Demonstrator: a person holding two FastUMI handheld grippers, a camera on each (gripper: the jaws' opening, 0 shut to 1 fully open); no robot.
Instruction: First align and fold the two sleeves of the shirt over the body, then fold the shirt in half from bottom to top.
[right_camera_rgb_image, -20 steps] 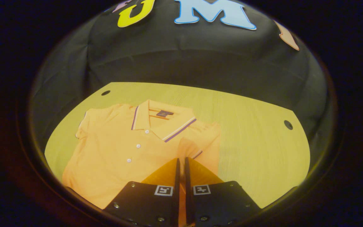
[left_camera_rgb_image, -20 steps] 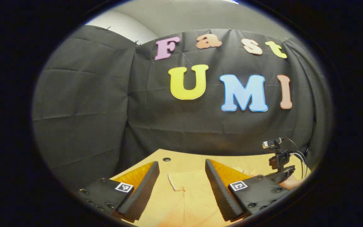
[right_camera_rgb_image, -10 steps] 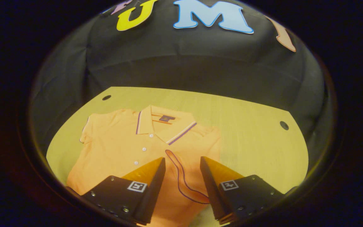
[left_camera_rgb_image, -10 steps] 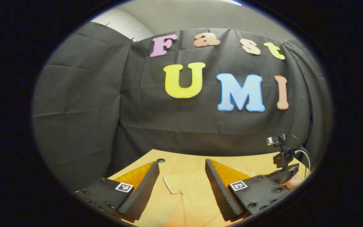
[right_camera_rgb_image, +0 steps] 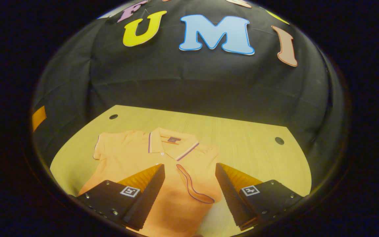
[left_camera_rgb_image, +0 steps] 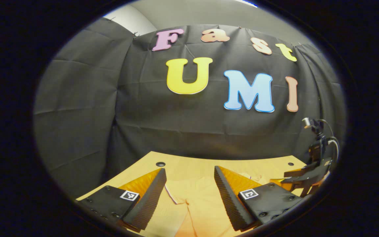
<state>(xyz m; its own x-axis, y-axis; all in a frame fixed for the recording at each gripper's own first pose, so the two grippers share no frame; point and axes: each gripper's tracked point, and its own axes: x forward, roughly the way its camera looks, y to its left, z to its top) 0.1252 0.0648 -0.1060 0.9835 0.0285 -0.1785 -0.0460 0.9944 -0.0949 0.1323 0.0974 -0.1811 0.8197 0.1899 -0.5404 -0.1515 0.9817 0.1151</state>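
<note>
Both hand-held grippers – right [right_camera_rgb_image: 189, 191], left [left_camera_rgb_image: 189, 194] – hang spread and empty over the orange short-sleeved polo shirt [right_camera_rgb_image: 137, 154] on the wooden desk [right_camera_rgb_image: 248, 154], whose loosely folded sleeve [right_camera_rgb_image: 194, 184] at 6 o'clock could slip open.

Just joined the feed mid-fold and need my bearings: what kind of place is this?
Most likely a staged recording booth, not a home: black cloth wall draped behind a bare wooden table, where one orange polo shirt lies flat, and a second handheld gripper carries its own camera.
</note>
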